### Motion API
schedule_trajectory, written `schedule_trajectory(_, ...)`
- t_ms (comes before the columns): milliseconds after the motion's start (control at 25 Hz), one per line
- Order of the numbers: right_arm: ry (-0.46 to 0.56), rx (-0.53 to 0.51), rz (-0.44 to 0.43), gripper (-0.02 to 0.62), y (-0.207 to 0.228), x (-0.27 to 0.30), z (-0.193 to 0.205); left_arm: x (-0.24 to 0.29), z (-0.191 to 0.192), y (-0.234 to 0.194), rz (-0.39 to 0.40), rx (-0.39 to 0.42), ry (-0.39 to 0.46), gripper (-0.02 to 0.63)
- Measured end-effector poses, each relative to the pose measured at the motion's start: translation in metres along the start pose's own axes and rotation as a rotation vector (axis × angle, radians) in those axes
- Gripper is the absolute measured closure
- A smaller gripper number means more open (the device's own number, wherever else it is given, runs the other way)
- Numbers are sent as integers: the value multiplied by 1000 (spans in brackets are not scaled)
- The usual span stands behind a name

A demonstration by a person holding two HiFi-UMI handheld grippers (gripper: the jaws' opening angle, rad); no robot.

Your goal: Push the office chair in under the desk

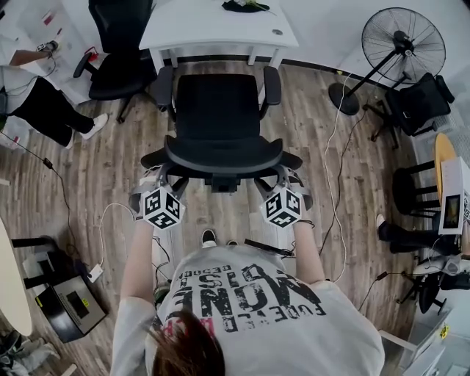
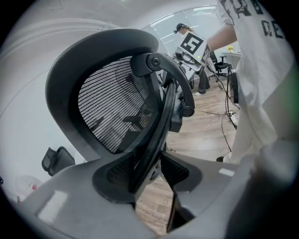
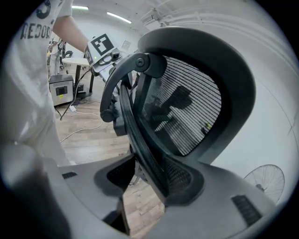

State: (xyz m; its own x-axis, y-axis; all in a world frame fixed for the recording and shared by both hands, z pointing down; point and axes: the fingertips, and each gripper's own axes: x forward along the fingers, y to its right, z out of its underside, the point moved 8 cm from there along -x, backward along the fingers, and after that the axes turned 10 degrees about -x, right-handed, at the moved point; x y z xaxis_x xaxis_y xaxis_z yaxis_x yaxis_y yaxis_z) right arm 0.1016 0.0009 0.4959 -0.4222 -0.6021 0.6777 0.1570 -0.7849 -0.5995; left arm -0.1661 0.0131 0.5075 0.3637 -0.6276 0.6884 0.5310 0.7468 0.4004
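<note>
The black office chair point(image 1: 217, 103) faces the white desk point(image 1: 213, 29); its seat front and armrests sit at the desk's near edge. Its curved mesh backrest point(image 1: 224, 154) is nearest me. My left gripper point(image 1: 156, 183) is shut on the backrest's left edge, and my right gripper point(image 1: 286, 183) is shut on its right edge. In the left gripper view the gripper point(image 2: 149, 168) pinches the dark frame rim below the mesh point(image 2: 112, 107). In the right gripper view the gripper point(image 3: 149, 179) clamps the same rim beside the mesh point(image 3: 187, 112).
A second black chair point(image 1: 117, 66) stands left of the desk, near a seated person point(image 1: 44, 103). A floor fan point(image 1: 400, 44) and another chair point(image 1: 418, 103) are at the right. Cables point(image 1: 334, 183) run over the wood floor. A dark item point(image 1: 246, 6) lies on the desk.
</note>
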Motion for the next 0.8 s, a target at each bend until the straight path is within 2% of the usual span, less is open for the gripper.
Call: schedule_trajectory(800,-13,21,33,410,46,50,-12,36,3,-66,8,29,17,417)
